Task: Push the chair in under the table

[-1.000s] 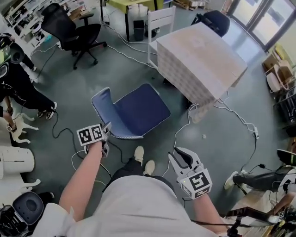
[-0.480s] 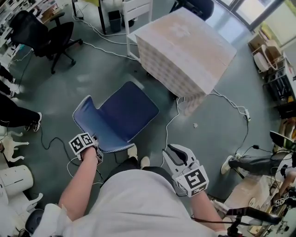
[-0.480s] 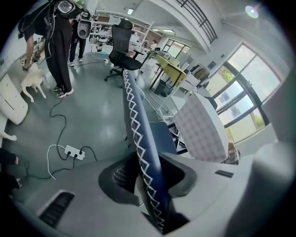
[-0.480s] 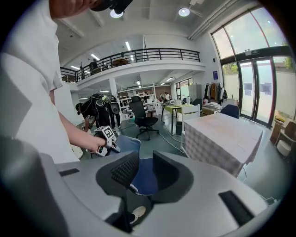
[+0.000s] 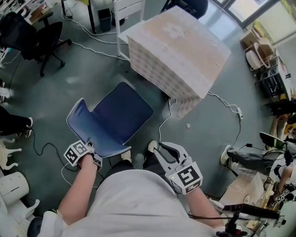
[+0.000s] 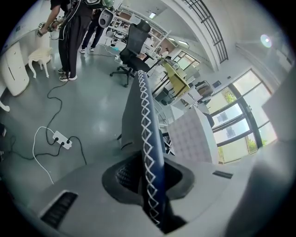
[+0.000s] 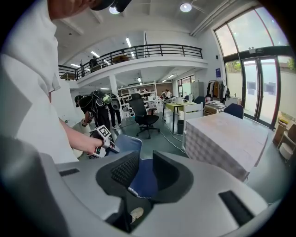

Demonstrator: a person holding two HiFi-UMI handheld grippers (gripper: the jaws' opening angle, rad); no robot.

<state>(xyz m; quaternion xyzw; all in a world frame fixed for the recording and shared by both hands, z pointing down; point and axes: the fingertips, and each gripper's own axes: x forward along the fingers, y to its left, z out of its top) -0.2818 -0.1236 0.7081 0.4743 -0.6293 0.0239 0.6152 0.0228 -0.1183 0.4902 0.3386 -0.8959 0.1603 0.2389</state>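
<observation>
The blue chair (image 5: 115, 115) stands on the grey floor with its seat towards the cloth-covered table (image 5: 180, 41), apart from it. My left gripper (image 5: 91, 146) is at the top edge of the chair's backrest (image 5: 76, 121). Its jaws are closing, with the white-stitched backrest edge (image 6: 147, 120) between them and the pads against its faces. My right gripper (image 5: 157, 149) hangs open and empty over the floor, near the seat's front right corner. In the right gripper view, the seat (image 7: 143, 178) shows beyond those open jaws, with the table (image 7: 226, 136) to the right.
Cables run across the floor, with a power strip (image 6: 61, 139) left of the chair. A black office chair (image 5: 37, 32) stands at the far left and a white chair (image 5: 129, 9) behind the table. People stand at the left edge; another person's legs (image 5: 249, 159) lie at the right.
My left gripper came down onto the top of the backrest and its jaws closed around the edge. My right gripper moved left towards the seat.
</observation>
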